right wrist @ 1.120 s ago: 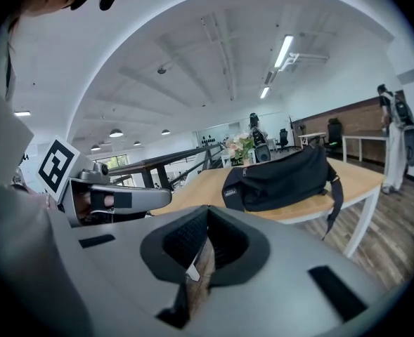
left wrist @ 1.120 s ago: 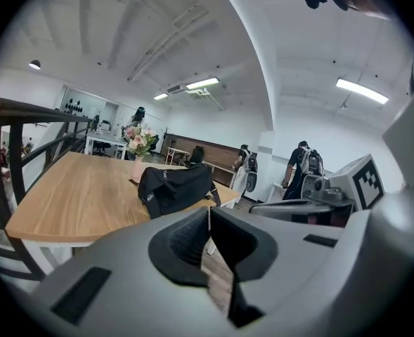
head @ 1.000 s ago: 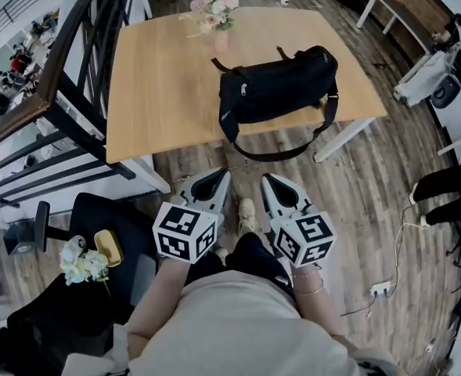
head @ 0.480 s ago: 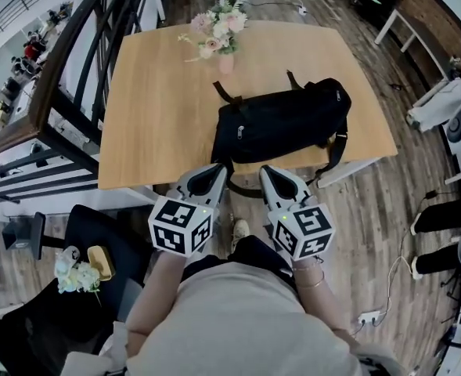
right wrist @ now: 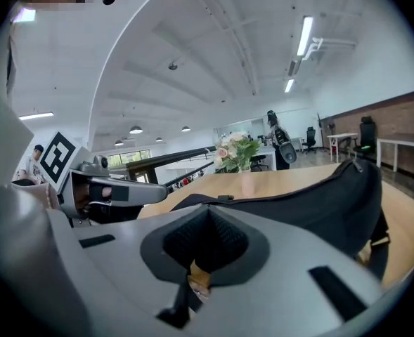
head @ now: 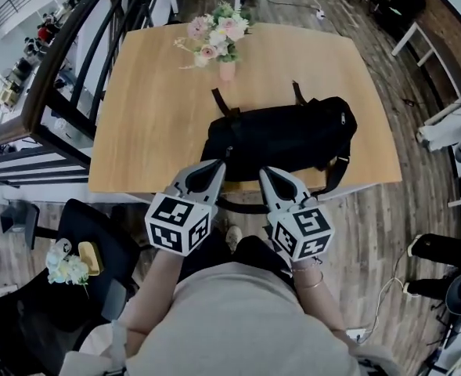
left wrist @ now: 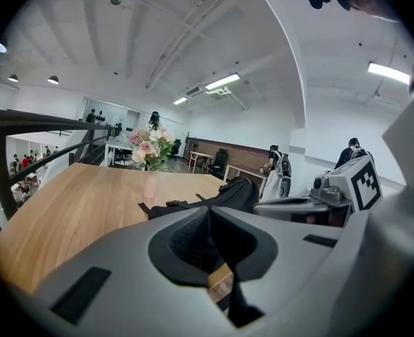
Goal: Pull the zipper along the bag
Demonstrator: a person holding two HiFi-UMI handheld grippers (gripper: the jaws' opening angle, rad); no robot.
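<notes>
Black bag [head: 281,141] lying on wooden table [head: 144,116]; pink vase [head: 227,70] holding flowers [head: 214,36].

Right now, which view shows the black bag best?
The head view: the black bag is seen from above, both ends visible. The left gripper view shows only a side-on strip of the bag above its jaws; the right gripper view shows more of its side, cut off below.
</notes>
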